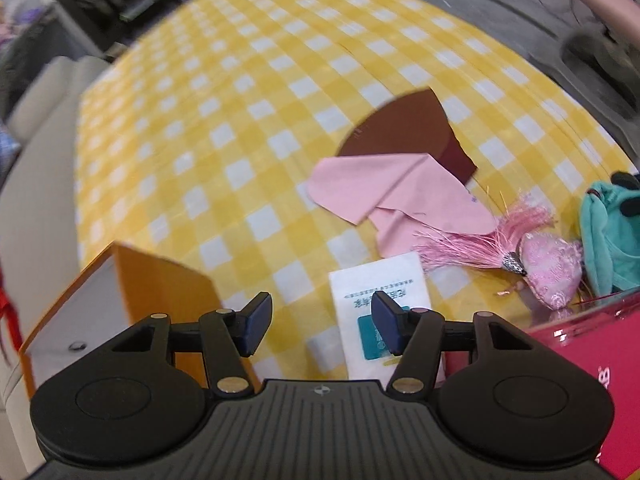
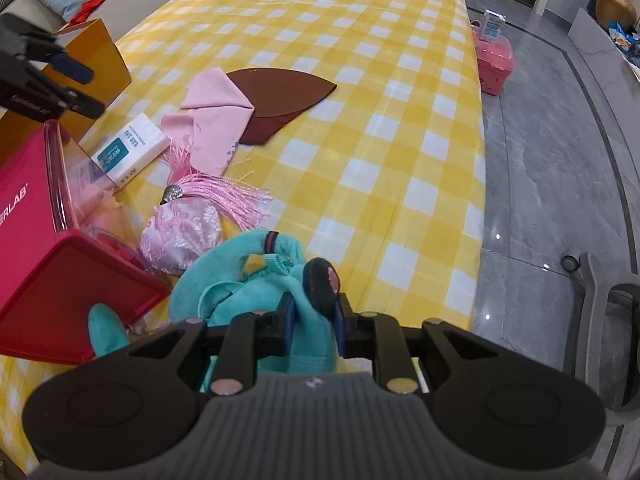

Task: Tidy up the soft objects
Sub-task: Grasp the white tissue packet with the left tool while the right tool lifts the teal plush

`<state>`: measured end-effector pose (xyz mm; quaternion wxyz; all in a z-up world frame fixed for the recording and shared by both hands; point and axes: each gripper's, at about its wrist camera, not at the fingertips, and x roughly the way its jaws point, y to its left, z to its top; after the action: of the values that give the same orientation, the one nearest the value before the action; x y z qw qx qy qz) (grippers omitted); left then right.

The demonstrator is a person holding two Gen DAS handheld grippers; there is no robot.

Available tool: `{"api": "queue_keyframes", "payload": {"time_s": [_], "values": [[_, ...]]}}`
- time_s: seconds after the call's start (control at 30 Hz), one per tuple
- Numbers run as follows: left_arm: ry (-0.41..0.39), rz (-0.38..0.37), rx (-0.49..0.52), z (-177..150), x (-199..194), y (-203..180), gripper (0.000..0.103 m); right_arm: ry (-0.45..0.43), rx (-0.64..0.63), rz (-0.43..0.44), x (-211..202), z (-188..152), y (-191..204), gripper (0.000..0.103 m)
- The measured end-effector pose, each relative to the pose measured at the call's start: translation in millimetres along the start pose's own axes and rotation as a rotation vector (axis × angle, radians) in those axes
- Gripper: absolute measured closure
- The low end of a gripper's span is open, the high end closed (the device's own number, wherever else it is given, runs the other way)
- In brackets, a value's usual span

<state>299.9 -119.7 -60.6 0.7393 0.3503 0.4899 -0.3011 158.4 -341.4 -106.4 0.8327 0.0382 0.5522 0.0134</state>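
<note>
teal plush toy (image 2: 240, 280) pinched between right tongs (image 2: 312, 326), pads closed on it

Left hand-held gripper (image 1: 322, 326) open, empty, above white packet (image 1: 378, 308); pink cloth (image 1: 384, 196) overlaps brown piece (image 1: 404, 128) mid-frame; orange box (image 1: 132, 300) lower left.

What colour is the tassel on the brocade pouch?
Pink tassel, clearest in the right wrist view.

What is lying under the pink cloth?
The pink cloth overlaps a brown leaf-shaped piece with a darker maroon layer beneath. Anything else under the cloth is hidden.
</note>
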Motion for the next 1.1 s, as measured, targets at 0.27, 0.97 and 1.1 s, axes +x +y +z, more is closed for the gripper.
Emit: {"api": "queue_keyframes", "payload": {"time_s": [0.27, 0.97, 1.1], "values": [[0.209, -0.2, -0.02, 32.7, 49.6, 5.8, 0.022, 0.006, 0.001, 0.005, 6.3, 5.3, -1.4, 0.083], [0.284, -0.208, -0.073, 32.8, 90.8, -28.2, 0.009, 0.075, 0.034, 0.071, 22.6, 5.2, -6.2, 0.06], [0.259, -0.211, -0.099, 24.8, 83.8, -21.2, 0.021, 0.089, 0.033, 0.079, 27.1, 3.0, -3.9, 0.057]]}}
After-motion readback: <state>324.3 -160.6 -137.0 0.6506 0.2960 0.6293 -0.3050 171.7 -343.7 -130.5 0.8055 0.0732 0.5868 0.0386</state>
